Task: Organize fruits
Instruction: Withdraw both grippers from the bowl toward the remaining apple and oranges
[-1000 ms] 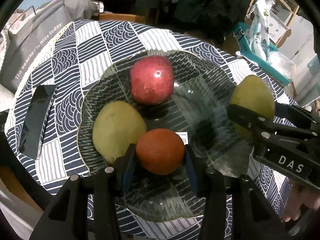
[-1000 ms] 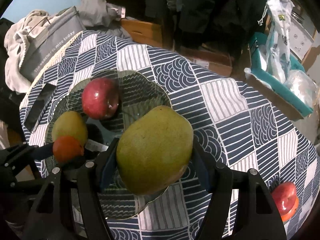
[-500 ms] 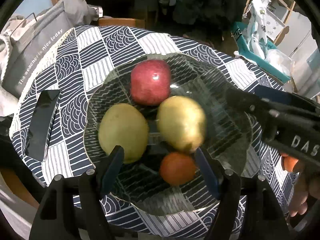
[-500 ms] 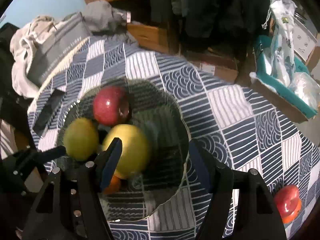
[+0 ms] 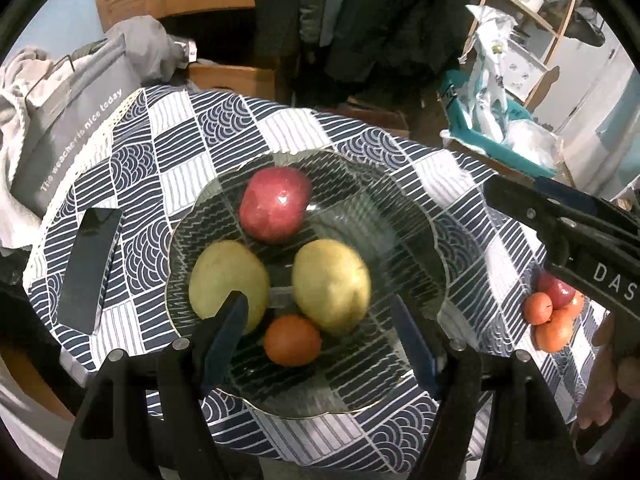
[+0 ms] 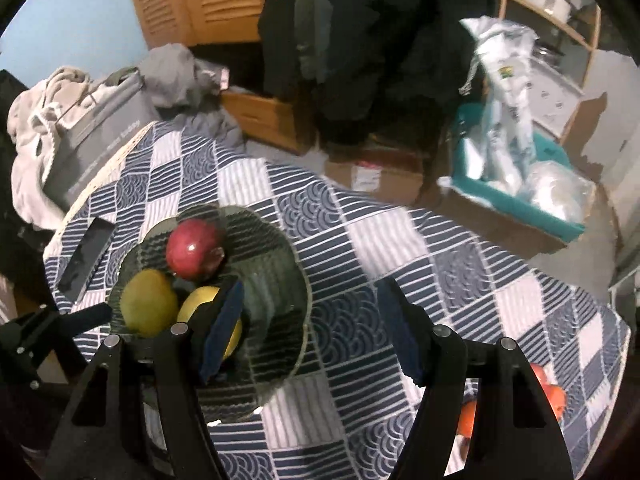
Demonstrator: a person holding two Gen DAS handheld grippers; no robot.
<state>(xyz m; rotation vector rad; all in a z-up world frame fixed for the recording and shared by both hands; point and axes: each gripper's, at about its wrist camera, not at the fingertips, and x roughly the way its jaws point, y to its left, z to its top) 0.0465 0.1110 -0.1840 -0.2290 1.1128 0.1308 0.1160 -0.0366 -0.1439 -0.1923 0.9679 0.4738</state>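
Closest to me, the left gripper (image 5: 320,340) hung above the near side of the dish with its jaws spread apart and nothing between them. The right gripper (image 6: 308,328) hung a bit off to the side, over the dish's edge and the cloth, its jaws spread and empty too. I think both were up high so they would not bump the fruit.

Under them sat the wide clear glass dish with the wavy rim (image 5: 400,216) on the round bench with the blue and white patterned cloth (image 5: 240,128). Four fruits lay inside it. I counted one small round orange fruit (image 5: 293,340) nearest, then two big yellow-green mangoes (image 5: 228,280) (image 5: 331,285) side by side, then one round red apple (image 5: 276,204) at the back. They were bunched close together in the middle, likely because the dish dips there.

Off to the right, near the bench's edge, a little heap of small orange and red fruits (image 5: 550,312) lay on the cloth, not yet in the dish. I could not count them well. I guess they go in next.

One flat black phone (image 5: 90,266) lay on the cloth left of the dish. Farther back, one grey bag with white words (image 5: 76,120) leaned by the bench.
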